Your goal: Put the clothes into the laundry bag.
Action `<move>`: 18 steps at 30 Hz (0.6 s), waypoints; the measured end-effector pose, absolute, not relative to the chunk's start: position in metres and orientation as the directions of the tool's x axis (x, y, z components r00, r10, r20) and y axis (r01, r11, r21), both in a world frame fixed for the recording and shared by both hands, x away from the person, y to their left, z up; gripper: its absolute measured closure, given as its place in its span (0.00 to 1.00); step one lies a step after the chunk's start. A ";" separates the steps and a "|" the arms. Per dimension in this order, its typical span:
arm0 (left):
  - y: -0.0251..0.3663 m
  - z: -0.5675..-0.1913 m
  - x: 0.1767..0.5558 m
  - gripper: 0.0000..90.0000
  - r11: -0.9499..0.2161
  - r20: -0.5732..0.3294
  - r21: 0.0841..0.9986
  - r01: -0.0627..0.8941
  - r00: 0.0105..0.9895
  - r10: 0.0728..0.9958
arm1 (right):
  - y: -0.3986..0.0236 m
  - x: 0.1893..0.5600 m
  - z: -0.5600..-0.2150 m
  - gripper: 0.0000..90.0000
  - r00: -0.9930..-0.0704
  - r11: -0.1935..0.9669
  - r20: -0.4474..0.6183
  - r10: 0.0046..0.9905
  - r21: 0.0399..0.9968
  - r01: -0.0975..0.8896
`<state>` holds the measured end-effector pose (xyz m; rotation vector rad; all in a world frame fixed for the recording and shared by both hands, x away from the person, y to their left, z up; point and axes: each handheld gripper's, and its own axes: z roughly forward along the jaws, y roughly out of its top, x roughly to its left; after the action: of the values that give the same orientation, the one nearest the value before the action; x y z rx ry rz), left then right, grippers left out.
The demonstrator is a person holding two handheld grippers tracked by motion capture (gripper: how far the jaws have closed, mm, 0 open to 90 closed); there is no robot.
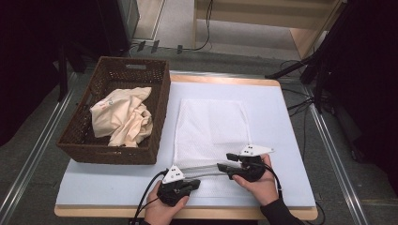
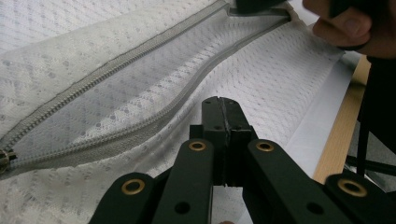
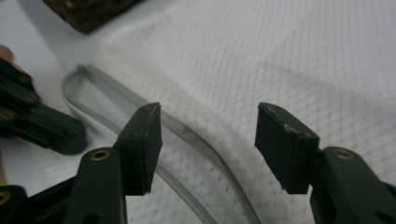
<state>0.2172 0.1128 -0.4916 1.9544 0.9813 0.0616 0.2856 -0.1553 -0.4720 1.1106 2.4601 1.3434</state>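
Holding a gripper in each hand at the near edge of the table point(image 1: 291, 140), you have both tools at the zipper end of the white mesh laundry bag point(image 1: 211, 126), which lies flat on the pale mat in the middle of the table, just right of the wicker basket point(image 1: 157, 101). Your left gripper point(image 1: 192, 183) sits at the near-left corner of the bag with its jaws pressed together; in the left gripper view the closed tips point(image 2: 223, 112) rest right at the bag's near hem, though you cannot tell from the pictures whether a fold of mesh is pinched between them. Your right gripper point(image 1: 224, 161) is to the right, at the other end of the zipper point(image 2: 140, 88), which gapes open in a long curve between the two tools. Its jaws stand apart: in the right gripper view the two pads point(image 3: 142, 149) hover on either side of the curved zipper edge point(image 3: 196, 140), and neither pad presses on it. Inside the basket, at the far left, lies a crumpled cream-coloured garment point(image 1: 123, 117), well apart from both grippers.
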 end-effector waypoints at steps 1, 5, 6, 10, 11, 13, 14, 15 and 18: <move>0.113 -0.492 0.217 1.00 -0.261 -0.325 0.750 0.608 0.682 0.655 | -0.154 0.286 -0.474 0.46 -0.715 0.348 0.215 0.665 0.758 0.552; 0.113 -0.492 0.217 1.00 -0.260 -0.326 0.750 0.608 0.683 0.654 | -0.148 0.286 -0.482 0.49 -0.717 0.407 0.141 0.683 0.741 0.533; 0.113 -0.492 0.217 1.00 -0.259 -0.328 0.749 0.609 0.682 0.654 | -0.148 0.286 -0.482 0.49 -0.717 0.407 0.141 0.683 0.741 0.533; 0.113 -0.492 0.217 1.00 -0.258 -0.333 0.749 0.611 0.682 0.651 | -0.146 0.281 -0.485 0.50 -0.716 0.423 0.089 0.692 0.754 0.502; 0.113 -0.492 0.217 1.00 -0.258 -0.333 0.748 0.611 0.682 0.651 | -0.146 0.281 -0.486 0.50 -0.724 0.432 0.073 0.686 0.760 0.486; 0.114 -0.492 0.218 1.00 -0.257 -0.335 0.748 0.612 0.682 0.650 | -0.147 0.280 -0.486 0.56 -0.715 0.426 0.074 0.696 0.758 0.493; 0.114 -0.492 0.218 1.00 -0.257 -0.335 0.748 0.612 0.682 0.650 | -0.147 0.280 -0.486 0.56 -0.715 0.426 0.074 0.696 0.758 0.493; 0.114 -0.492 0.218 1.00 -0.258 -0.335 0.747 0.613 0.682 0.650 | -0.147 0.280 -0.486 0.59 -0.709 0.424 0.068 0.702 0.760 0.493; 0.114 -0.492 0.218 1.00 -0.255 -0.340 0.746 0.615 0.681 0.648 | -0.148 0.280 -0.486 0.68 -0.699 0.420 0.053 0.713 0.765 0.487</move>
<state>0.2185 0.1139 -0.4921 1.9476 0.9809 0.0439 0.2804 -0.1482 -0.4859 1.0428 2.3982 1.1521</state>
